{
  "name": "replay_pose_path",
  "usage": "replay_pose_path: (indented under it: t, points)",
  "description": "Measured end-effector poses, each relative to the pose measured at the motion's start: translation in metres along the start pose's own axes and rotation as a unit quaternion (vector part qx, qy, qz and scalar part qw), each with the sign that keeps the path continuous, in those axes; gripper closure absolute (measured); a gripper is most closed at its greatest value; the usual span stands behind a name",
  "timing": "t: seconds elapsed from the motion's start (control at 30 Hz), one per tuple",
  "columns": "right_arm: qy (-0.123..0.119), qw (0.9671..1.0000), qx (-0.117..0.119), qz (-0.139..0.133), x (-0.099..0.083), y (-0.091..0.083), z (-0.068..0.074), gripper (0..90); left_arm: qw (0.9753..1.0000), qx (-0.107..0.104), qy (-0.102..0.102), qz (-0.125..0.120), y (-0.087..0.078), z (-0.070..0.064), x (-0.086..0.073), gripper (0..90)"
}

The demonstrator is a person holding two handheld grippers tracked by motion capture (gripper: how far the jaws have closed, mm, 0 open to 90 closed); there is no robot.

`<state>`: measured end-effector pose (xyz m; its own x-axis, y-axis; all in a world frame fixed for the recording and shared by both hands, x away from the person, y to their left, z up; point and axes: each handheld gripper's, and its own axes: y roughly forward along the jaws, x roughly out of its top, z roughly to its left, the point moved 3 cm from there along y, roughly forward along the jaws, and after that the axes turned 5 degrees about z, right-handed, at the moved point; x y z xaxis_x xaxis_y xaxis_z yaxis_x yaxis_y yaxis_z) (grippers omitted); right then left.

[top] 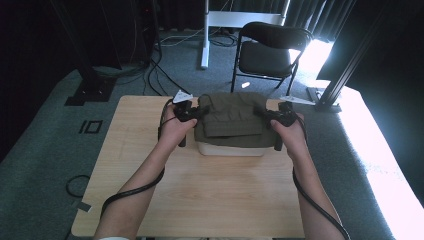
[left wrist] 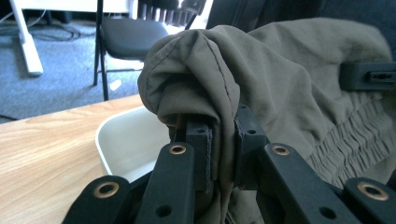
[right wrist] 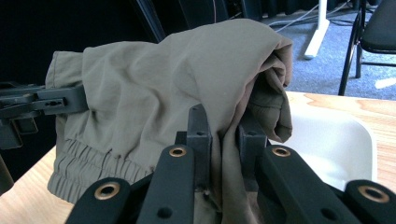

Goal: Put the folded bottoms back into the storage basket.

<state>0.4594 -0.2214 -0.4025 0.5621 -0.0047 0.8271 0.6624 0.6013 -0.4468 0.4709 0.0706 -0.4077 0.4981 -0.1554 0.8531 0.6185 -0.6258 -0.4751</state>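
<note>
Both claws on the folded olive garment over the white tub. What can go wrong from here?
1. The left claw and right claw each pinch just a fold at the edge of the olive garment; the cloth may slip out and unfold.
2. The garment looks wider than the white tub, so its ends could hang over the rim.
3. The tub sits loose on the table; pressing down may shift it.

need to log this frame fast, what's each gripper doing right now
Left gripper: closed, pinching a fold of the olive garment above the white tub.
Right gripper: closed on the garment's other side, held the same way.
</note>
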Motion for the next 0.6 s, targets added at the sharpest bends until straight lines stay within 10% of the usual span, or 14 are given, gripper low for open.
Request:
replay_pose_path:
  t: [0.6]
  points:
    - [0.055,0.9976,-0.023,0.034,-0.012,0.051,-0.042,79.8,0.9976,0.005,-0.032,0.061,0.043,0.02,-0.012,82.0]
